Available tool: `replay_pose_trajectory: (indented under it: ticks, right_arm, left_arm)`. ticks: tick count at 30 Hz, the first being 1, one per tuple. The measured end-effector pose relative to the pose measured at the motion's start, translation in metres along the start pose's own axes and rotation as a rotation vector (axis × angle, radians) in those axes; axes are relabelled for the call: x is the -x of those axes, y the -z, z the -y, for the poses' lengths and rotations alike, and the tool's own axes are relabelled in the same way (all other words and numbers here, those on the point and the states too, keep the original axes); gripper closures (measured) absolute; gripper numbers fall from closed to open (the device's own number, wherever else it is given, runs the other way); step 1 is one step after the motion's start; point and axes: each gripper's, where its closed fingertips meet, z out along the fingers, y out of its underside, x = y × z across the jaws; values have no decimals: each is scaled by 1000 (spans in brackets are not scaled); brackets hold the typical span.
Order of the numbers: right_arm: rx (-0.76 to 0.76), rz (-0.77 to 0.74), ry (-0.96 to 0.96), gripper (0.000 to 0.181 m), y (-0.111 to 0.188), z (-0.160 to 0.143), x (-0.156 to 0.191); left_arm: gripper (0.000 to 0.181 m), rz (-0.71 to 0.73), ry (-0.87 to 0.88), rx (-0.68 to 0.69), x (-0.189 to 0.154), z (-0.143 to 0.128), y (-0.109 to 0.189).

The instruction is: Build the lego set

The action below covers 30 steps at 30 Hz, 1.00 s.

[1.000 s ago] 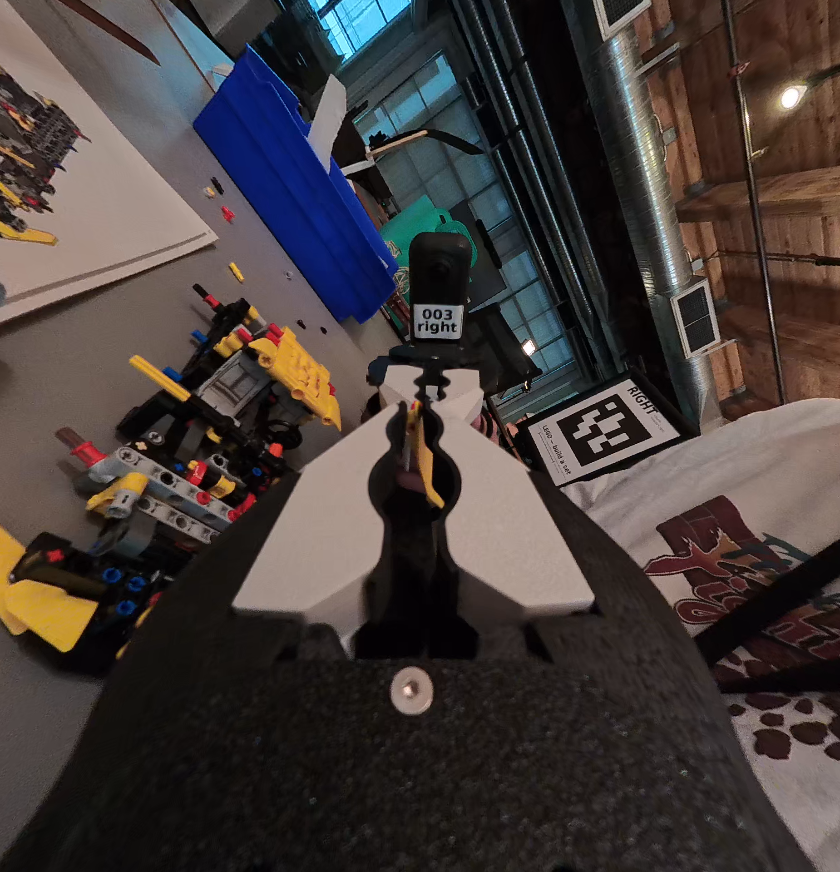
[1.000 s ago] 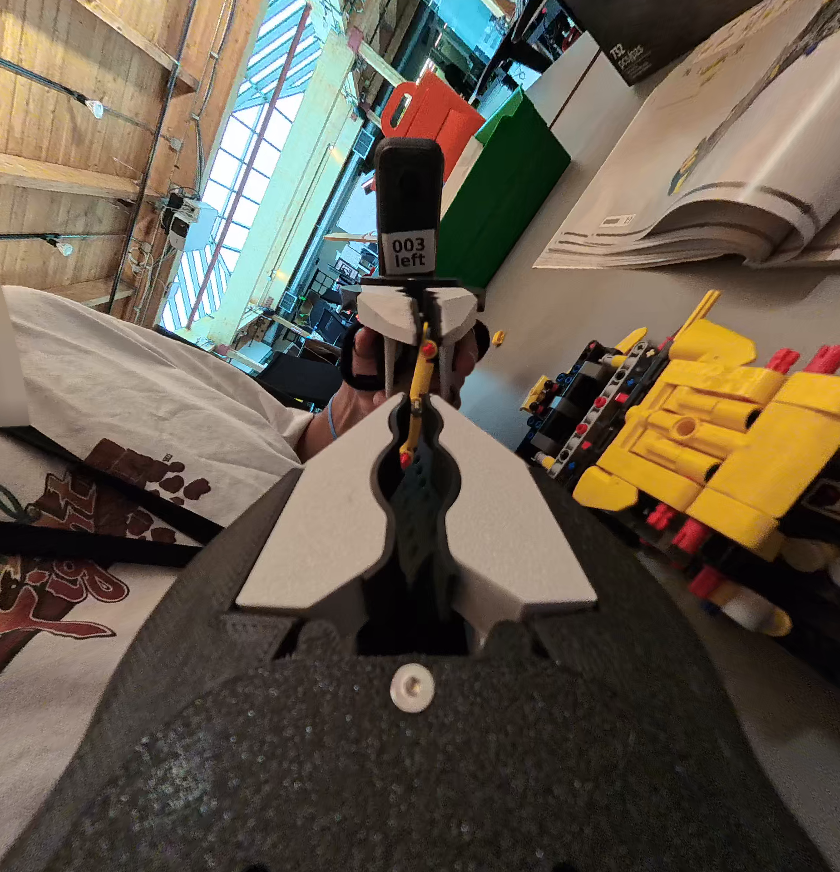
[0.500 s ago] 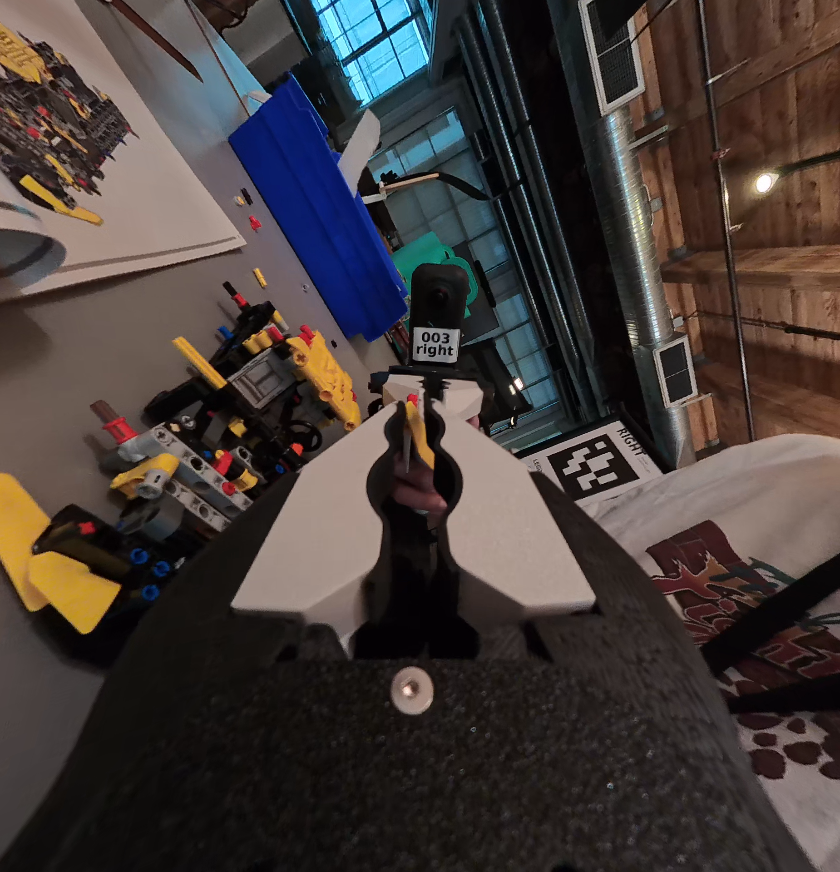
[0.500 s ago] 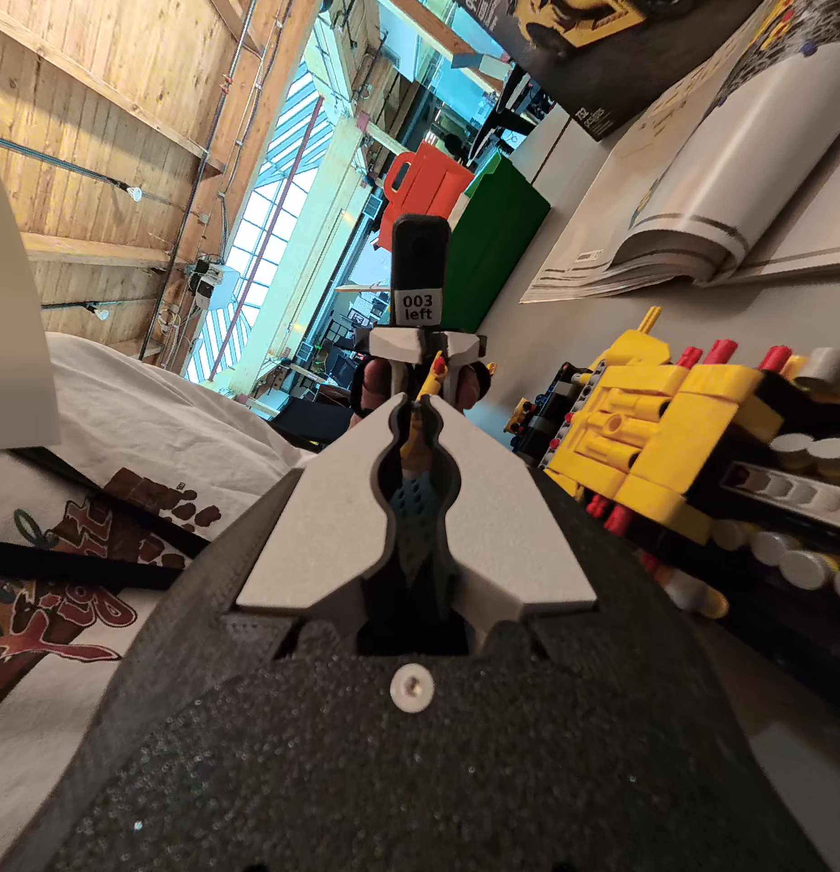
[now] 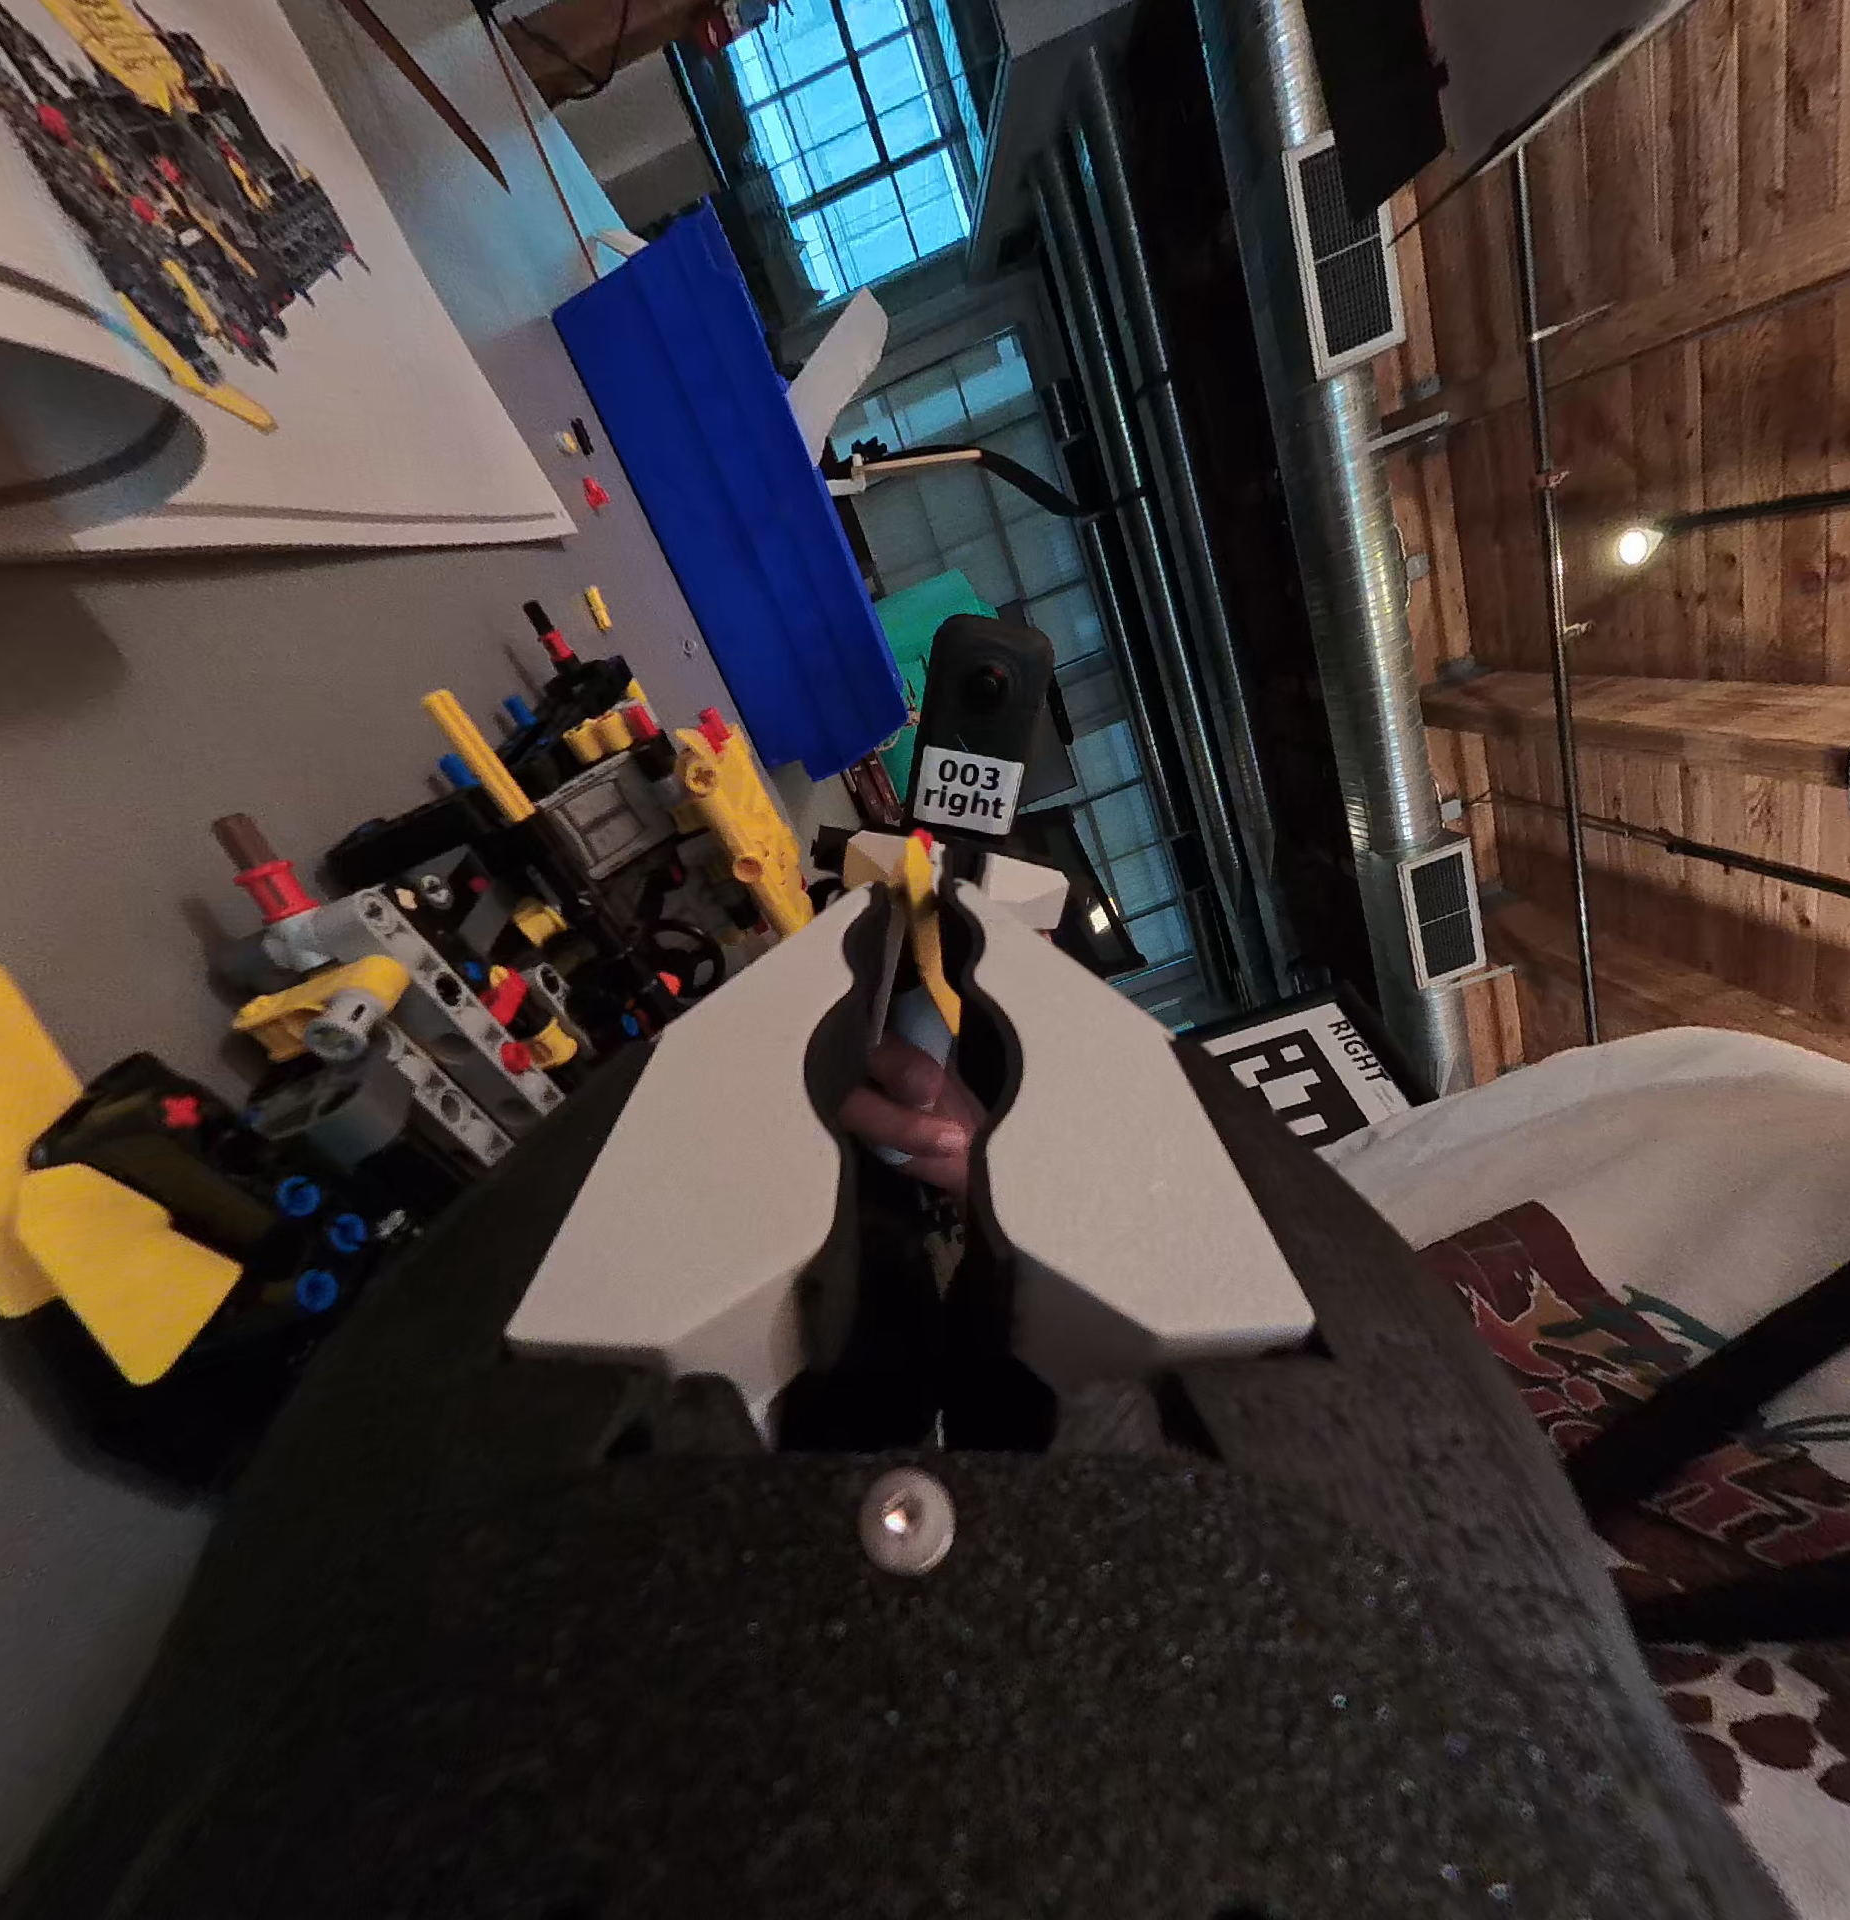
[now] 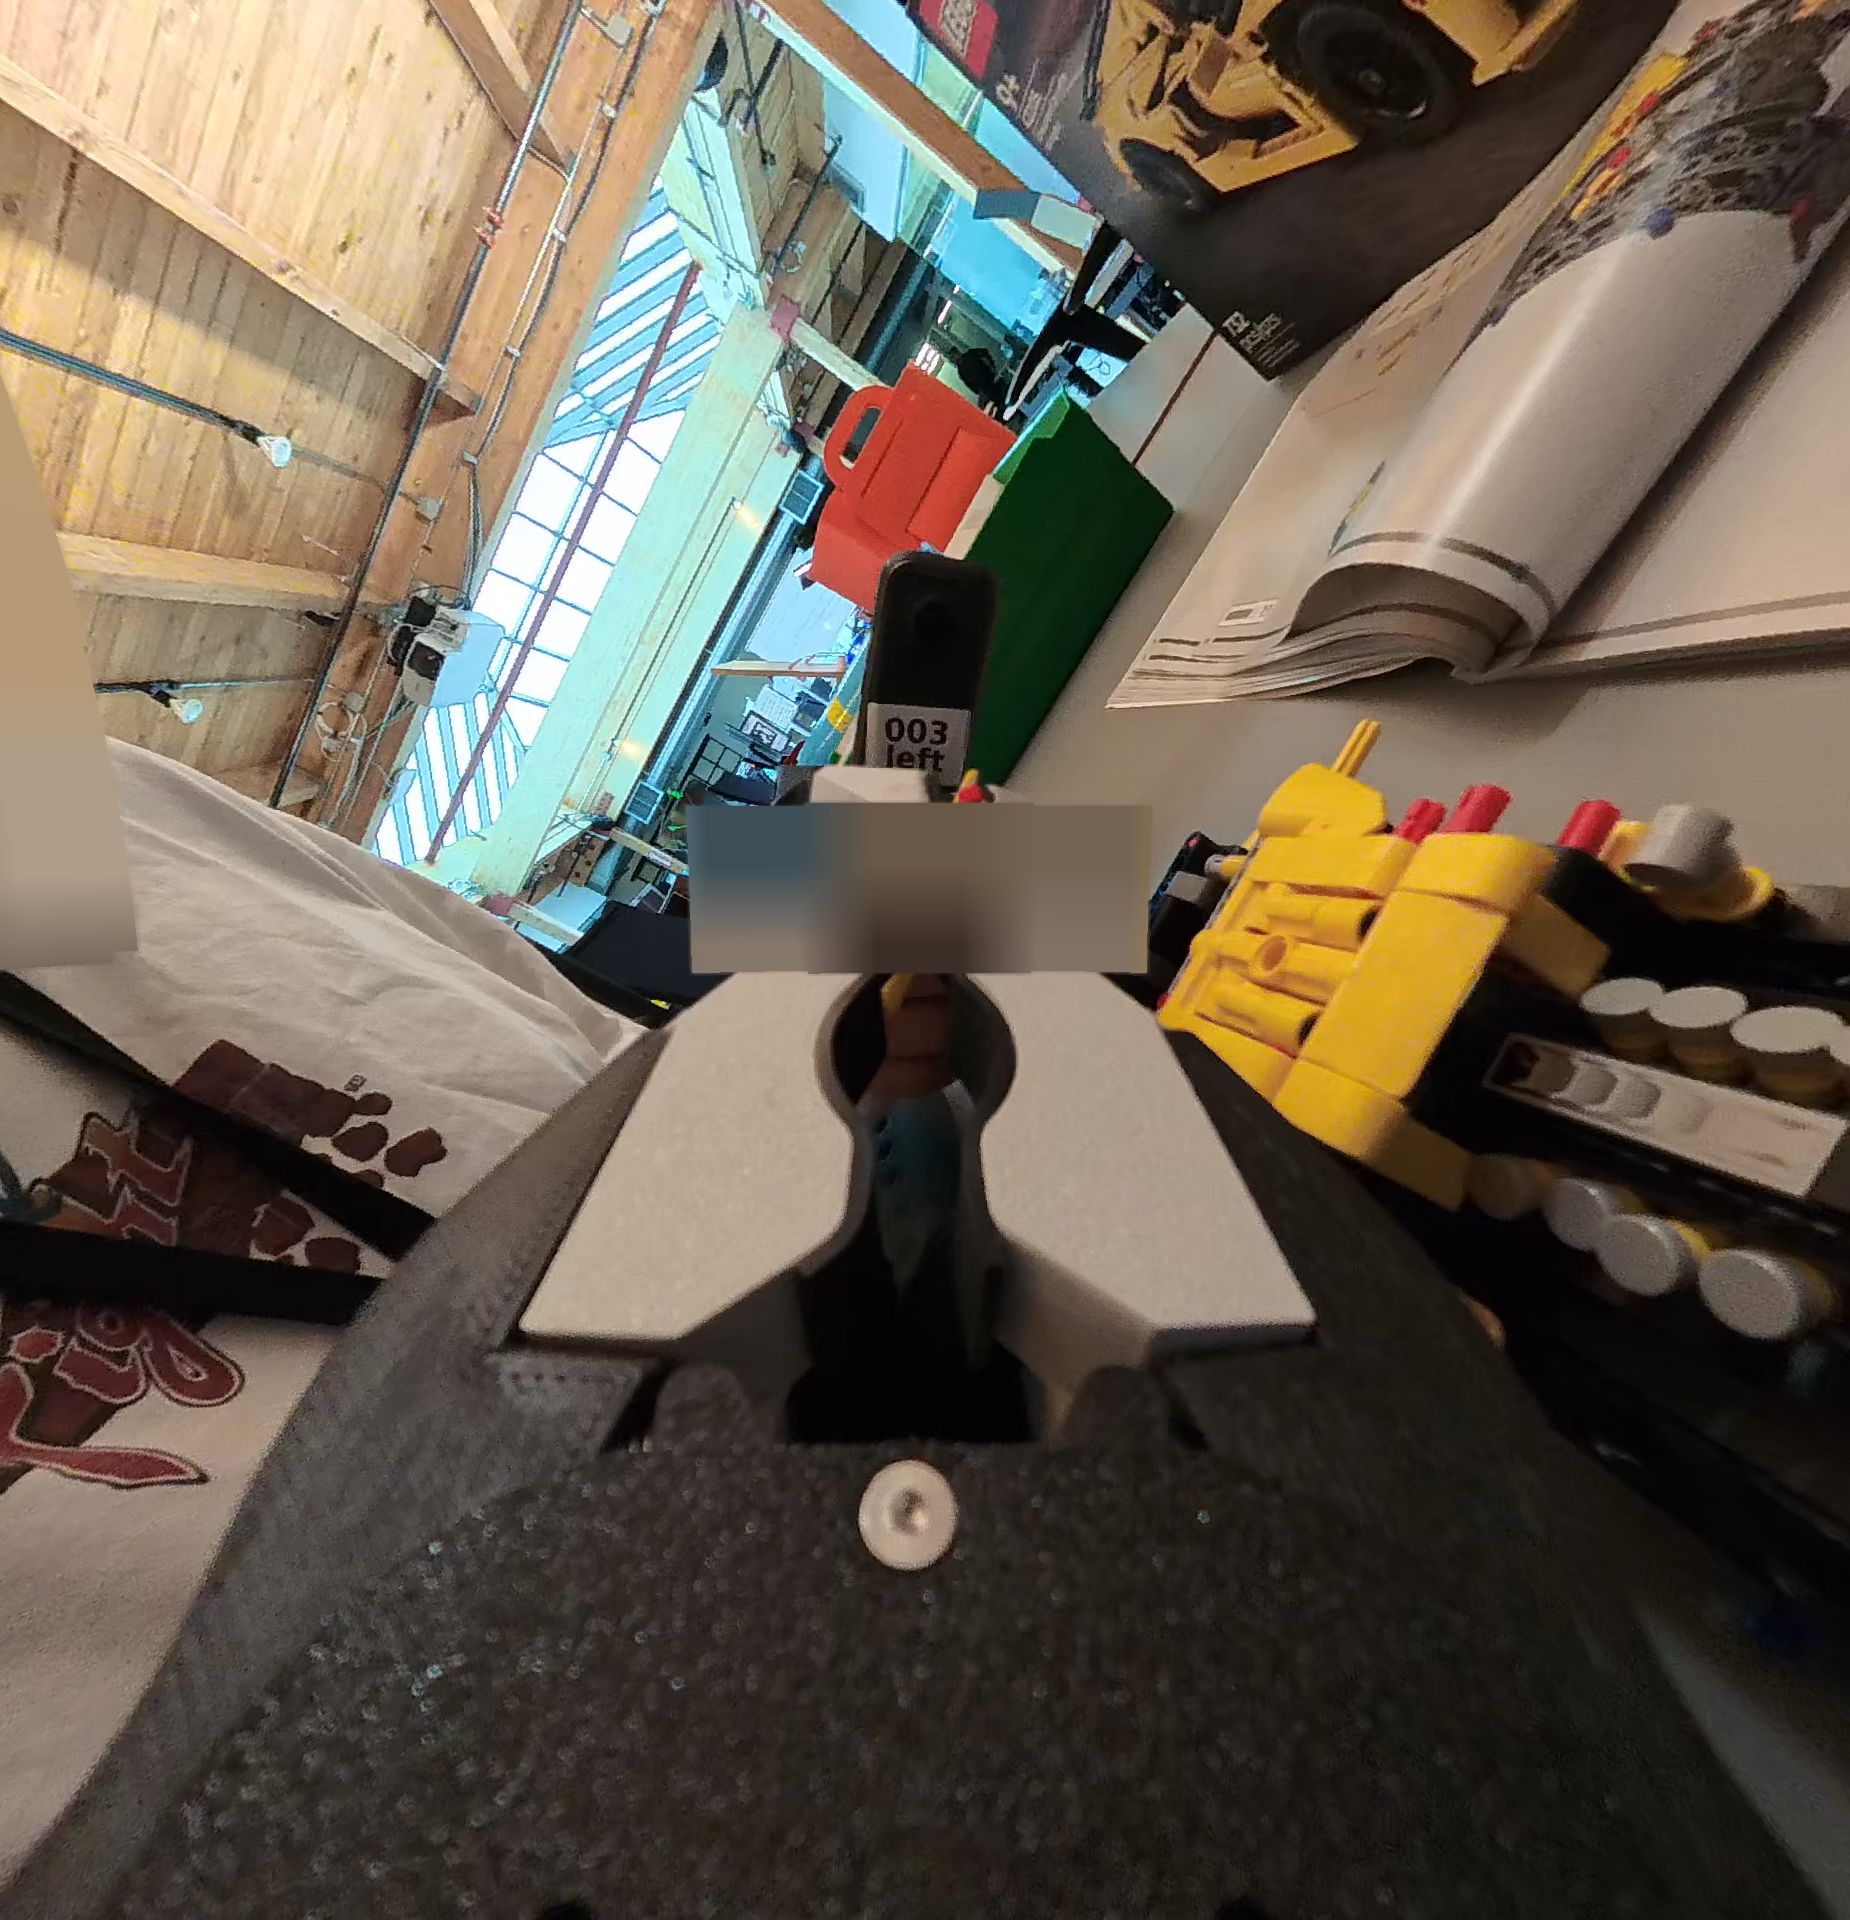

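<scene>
My left gripper (image 5: 916, 899) is shut on a thin yellow lego piece (image 5: 926, 935) with a red pin at its top, held in the air. My right gripper (image 5: 952, 873) faces it tip to tip and grips the same piece from the far side. In the right wrist view my right gripper (image 6: 923, 904) has its tips behind a mosaic patch. Its fingers stand close together, with the yellow piece (image 6: 897, 992) between them. The left gripper (image 6: 916, 779) shows just beyond. The part-built black and yellow model (image 5: 588, 831) stands on the grey table; it also shows in the right wrist view (image 6: 1368, 966).
An open instruction book (image 5: 277, 364) (image 6: 1523, 468) lies behind the model. A blue bin (image 5: 723, 520), a green bin (image 6: 1066, 551), an orange container (image 6: 900, 478) and the set's box (image 6: 1264, 135) stand farther off. Small loose pieces (image 5: 594, 494) lie near the blue bin. A person's white shirt (image 5: 1627, 1195) is close behind.
The two grippers have drawn closer together, tip to tip, still holding the yellow piece. Both views have swung a little and the model looms larger in the right wrist view.
</scene>
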Motion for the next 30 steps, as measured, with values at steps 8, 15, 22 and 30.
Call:
replay_pose_trajectory:
  ticks: [8,15,22,30]
  right_arm:
    - [121,-245,367,150,31,14,-24]
    - [309,-179,497,133,50,26,-33]
    - [354,-144,598,119,50,13,-34]
    - [285,-265,801,119,45,12,-39]
  left_arm:
    - [175,169,26,132,29,7,-7]
    - [175,209,150,251,41,4,-20]
    - [175,220,260,289,42,4,-23]
    - [175,220,327,318,43,2,-24]
